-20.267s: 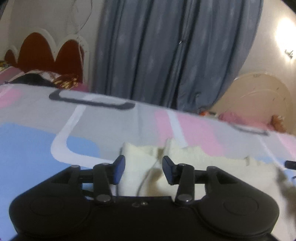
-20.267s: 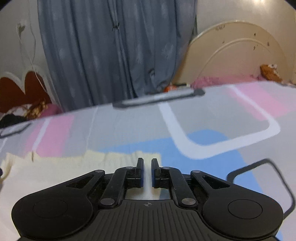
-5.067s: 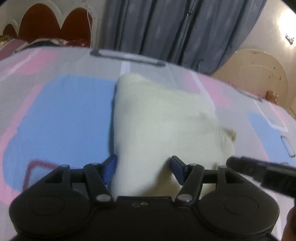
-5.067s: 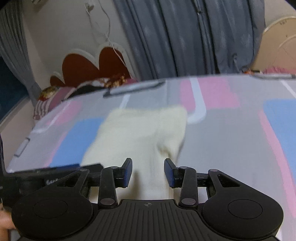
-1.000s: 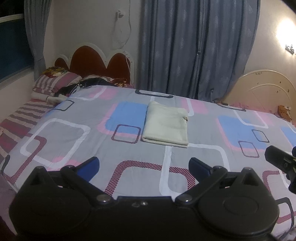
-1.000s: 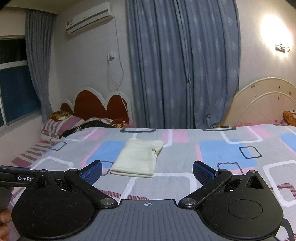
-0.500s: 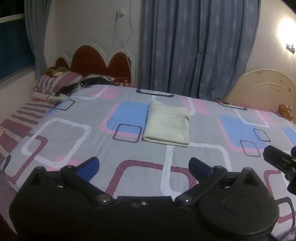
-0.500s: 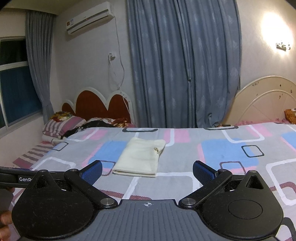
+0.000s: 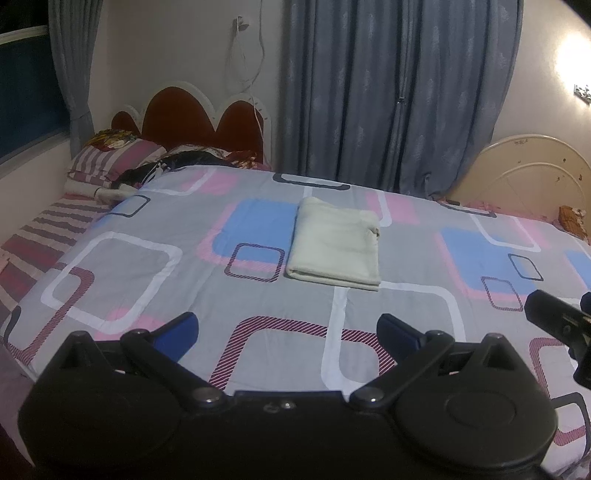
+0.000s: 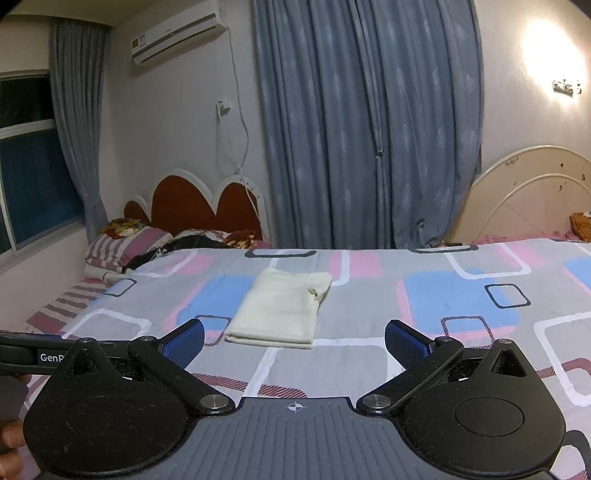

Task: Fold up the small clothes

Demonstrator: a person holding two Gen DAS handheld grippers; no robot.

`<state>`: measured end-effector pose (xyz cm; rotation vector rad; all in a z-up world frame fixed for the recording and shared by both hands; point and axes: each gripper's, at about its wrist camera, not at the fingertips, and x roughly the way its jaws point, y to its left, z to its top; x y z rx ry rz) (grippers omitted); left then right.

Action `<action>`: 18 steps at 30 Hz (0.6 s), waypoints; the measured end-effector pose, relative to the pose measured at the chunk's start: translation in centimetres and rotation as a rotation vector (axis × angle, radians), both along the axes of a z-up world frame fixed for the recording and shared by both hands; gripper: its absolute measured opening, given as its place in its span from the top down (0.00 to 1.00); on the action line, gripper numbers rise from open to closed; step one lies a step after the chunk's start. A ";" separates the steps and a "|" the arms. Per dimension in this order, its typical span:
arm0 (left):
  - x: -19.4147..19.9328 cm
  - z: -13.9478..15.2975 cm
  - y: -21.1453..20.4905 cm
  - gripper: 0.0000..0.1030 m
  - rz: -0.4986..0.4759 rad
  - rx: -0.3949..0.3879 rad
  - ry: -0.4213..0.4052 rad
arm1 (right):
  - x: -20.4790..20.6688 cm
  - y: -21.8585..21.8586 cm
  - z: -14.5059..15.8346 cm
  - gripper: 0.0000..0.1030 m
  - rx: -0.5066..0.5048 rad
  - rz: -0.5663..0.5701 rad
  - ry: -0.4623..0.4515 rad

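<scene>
A cream garment (image 9: 336, 243) lies folded into a neat rectangle on the patterned bedspread (image 9: 155, 273), far from both grippers; it also shows in the right wrist view as the same cream garment (image 10: 284, 308). My left gripper (image 9: 288, 330) is open wide and empty, held back above the bed's near edge. My right gripper (image 10: 295, 339) is likewise open wide with nothing between its blue pads. The right gripper's body (image 9: 557, 325) pokes in at the right edge of the left wrist view. The left gripper's body (image 10: 33, 356) and a hand (image 10: 11, 448) appear at the left of the right wrist view.
Pillows and dark clothes (image 9: 122, 162) pile by the red headboard (image 9: 199, 118) at the far left. Blue curtains (image 10: 369, 129) hang behind the bed. A cream footboard (image 10: 532, 192) stands at the right, an air conditioner (image 10: 177, 31) on the wall.
Both views have shifted only slightly over the last second; the folded garment lies unmoved. Five seconds ago both grippers were close over the garment; now they are pulled well back and wide open.
</scene>
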<state>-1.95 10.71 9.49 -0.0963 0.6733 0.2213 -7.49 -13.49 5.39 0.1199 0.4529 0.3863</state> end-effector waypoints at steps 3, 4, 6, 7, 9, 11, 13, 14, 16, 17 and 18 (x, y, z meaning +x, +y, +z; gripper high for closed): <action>0.2 -0.1 -0.1 0.00 0.001 0.004 0.004 | 0.2 0.2 -0.2 0.00 0.000 0.000 0.005; 0.3 -0.2 0.0 0.00 0.001 0.003 0.006 | 0.2 0.3 -0.2 0.00 0.001 0.001 0.008; 0.4 -0.2 0.0 0.00 0.001 0.001 0.010 | 0.3 0.2 -0.3 0.00 -0.001 0.002 0.009; 0.5 -0.3 0.0 0.00 0.001 0.000 0.012 | 0.3 0.2 -0.3 0.00 -0.001 0.001 0.009; 0.7 -0.4 0.0 0.00 -0.001 0.001 0.015 | 0.4 0.0 -0.3 0.00 -0.001 0.003 0.011; 0.8 -0.4 -0.1 0.00 -0.001 0.003 0.017 | 0.5 0.0 -0.4 0.00 -0.001 0.001 0.014; 0.8 -0.4 -0.1 0.00 -0.002 0.002 0.017 | 0.7 0.0 -0.5 0.00 0.001 0.002 0.018; 0.9 -0.4 -0.1 0.00 -0.002 0.003 0.017 | 0.7 0.0 -0.6 0.00 0.001 0.002 0.019; 1.0 -0.4 -0.1 0.00 -0.001 0.005 0.018 | 0.8 0.1 -0.6 0.00 0.001 0.002 0.020; 1.1 -0.4 -0.1 0.00 0.000 0.004 0.019 | 0.8 0.1 -0.6 0.00 0.000 0.003 0.020; 1.1 -0.4 -0.1 0.00 0.001 0.003 0.020 | 0.9 0.1 -0.6 0.00 0.000 0.003 0.021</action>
